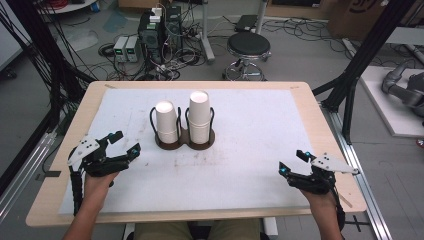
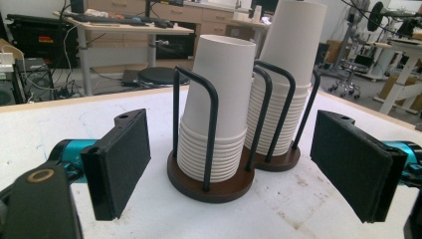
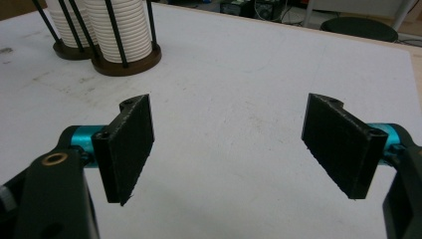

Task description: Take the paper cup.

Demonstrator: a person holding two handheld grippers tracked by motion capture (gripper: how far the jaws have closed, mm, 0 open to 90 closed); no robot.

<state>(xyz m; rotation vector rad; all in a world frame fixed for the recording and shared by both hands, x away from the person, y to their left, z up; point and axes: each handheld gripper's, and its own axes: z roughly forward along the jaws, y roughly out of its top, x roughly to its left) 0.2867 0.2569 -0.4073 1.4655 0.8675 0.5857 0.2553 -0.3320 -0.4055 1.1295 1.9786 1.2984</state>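
White paper cups sit stacked upside down in a twin-ring holder (image 1: pixel 184 136) mid-table, the left gripper (image 1: pixel 123 144) and right gripper (image 1: pixel 291 162) flanking it, empty. The left gripper view frames the nearer stack (image 2: pixel 216 122) between wide-spread jaws, seemingly lined up for grasping. The right gripper view has wide jaws over bare mat (image 3: pixel 239 99), likely idle.

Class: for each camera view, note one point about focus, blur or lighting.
High view: even light, soft shadows beside the cup holder. Left gripper view: cup stacks sharp, background desks softer. Right gripper view: near tool pads slightly soft, table sheet evenly lit.
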